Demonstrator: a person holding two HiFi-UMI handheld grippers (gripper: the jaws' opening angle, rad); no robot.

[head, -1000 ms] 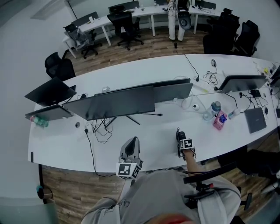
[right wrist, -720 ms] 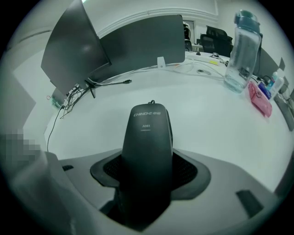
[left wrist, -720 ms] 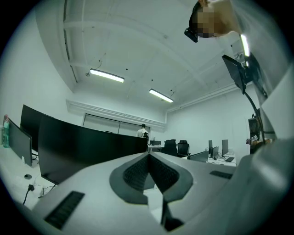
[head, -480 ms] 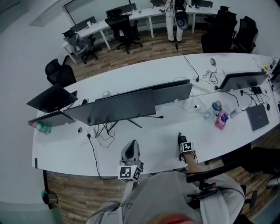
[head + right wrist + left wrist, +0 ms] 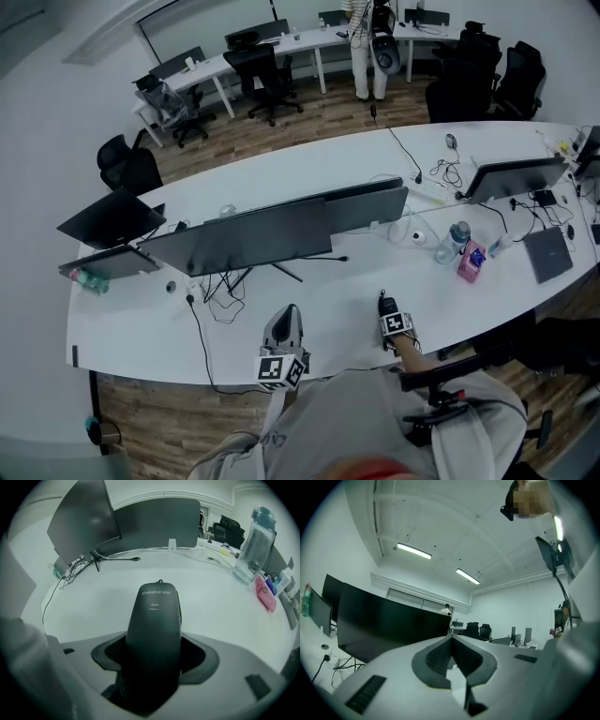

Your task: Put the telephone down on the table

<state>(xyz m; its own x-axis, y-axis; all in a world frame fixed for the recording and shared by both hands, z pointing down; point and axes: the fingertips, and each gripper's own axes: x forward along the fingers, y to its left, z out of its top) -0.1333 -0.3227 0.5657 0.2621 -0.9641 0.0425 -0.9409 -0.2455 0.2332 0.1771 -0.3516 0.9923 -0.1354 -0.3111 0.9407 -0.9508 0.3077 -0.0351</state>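
Note:
The black telephone handset (image 5: 154, 634) stands gripped between the jaws of my right gripper (image 5: 157, 644), its top end pointing out over the white table (image 5: 93, 606). In the head view the right gripper (image 5: 386, 305) hangs over the table's near edge (image 5: 234, 319), and the telephone (image 5: 384, 304) shows only as a dark tip. To its left, my left gripper (image 5: 286, 323) is shut with nothing in it. In the left gripper view its jaws (image 5: 452, 641) point upward toward the ceiling.
Dark monitors (image 5: 244, 234) stand in a row across the middle of the table, with cables (image 5: 220, 281) below them. A water bottle (image 5: 253, 545), a pink item (image 5: 471, 260) and a laptop (image 5: 548, 253) lie to the right. A person (image 5: 364, 47) stands at the far desks.
The head view has shifted a little. Both grippers stay in about the same place over the table's near edge, and the right one is still shut on the telephone.

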